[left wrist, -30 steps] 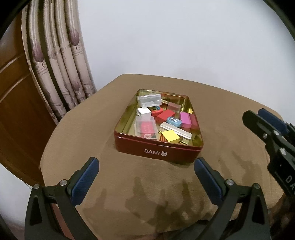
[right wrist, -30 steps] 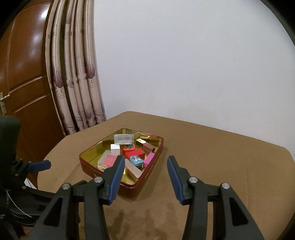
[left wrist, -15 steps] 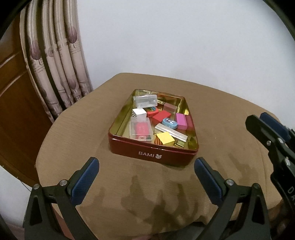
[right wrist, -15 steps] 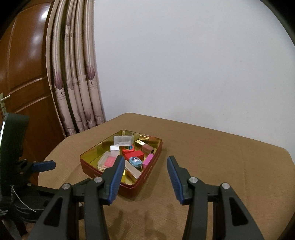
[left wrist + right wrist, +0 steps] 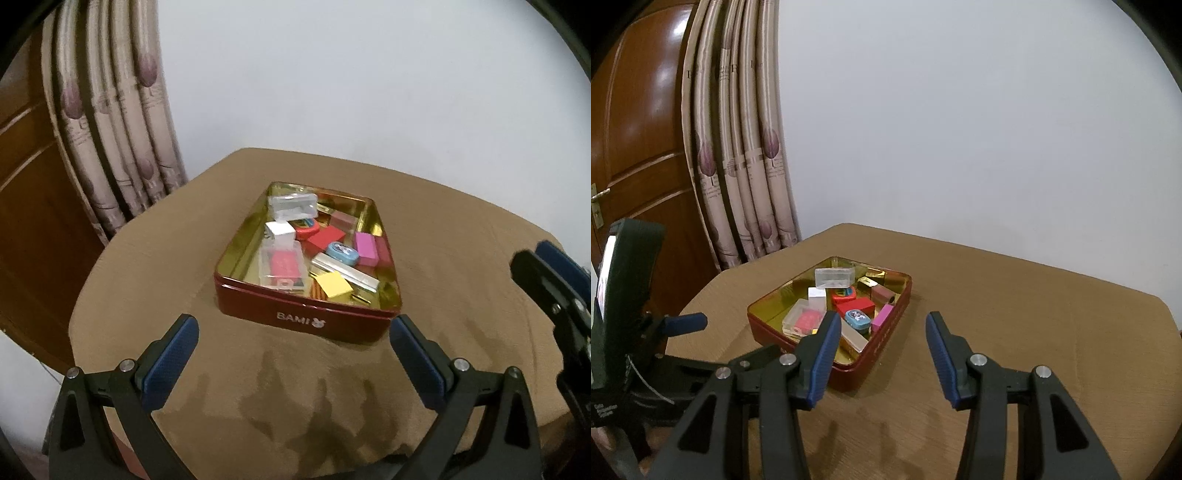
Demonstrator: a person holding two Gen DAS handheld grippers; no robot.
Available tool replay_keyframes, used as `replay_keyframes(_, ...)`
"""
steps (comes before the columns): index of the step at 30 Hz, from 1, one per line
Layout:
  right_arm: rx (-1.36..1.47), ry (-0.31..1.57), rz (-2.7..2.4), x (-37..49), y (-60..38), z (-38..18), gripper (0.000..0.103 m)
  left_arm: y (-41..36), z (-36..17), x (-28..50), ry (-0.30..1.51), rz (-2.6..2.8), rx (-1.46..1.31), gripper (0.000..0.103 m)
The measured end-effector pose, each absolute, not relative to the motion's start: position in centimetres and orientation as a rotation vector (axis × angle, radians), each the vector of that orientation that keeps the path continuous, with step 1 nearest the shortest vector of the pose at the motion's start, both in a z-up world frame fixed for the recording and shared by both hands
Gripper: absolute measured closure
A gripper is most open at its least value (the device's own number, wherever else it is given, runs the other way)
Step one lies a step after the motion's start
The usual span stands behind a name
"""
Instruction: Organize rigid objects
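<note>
Meanwhile, both tongs draw back from the red tin (image 5: 306, 312) on the table (image 5: 147, 266), left gripper (image 5: 293, 363) and right gripper (image 5: 882, 354) gaping empty, the small blocks (image 5: 328, 238) all lying jumbled inside, which fits sorting done or pending.

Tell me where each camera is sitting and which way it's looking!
Left wrist view: sits on the left tool, looking forward and down at the red tin from its BAMI side; both its open blue-padded fingers show, with the right tool at the right edge.
Right wrist view: sits on the right tool, looking across the table toward the curtain and door; its open fingers show, with the left tool at the left edge.
Shared: the tin of small blocks, the table, the curtain, the white wall.
</note>
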State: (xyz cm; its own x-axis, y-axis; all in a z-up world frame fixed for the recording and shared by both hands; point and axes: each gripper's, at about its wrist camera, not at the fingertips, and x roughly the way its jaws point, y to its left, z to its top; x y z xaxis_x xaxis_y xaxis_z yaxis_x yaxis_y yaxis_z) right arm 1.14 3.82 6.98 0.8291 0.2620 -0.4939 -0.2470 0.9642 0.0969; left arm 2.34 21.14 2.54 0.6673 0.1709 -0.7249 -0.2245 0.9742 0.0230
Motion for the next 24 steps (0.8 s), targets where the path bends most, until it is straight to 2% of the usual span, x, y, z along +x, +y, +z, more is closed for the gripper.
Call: replay_keyframes(24, 0.043, 0.547, 0.274, 1.1, 2.9, 6.5, 0.054, 20.1, 3.8, 1.6, 0.734, 0.216, -0.034, 0.001)
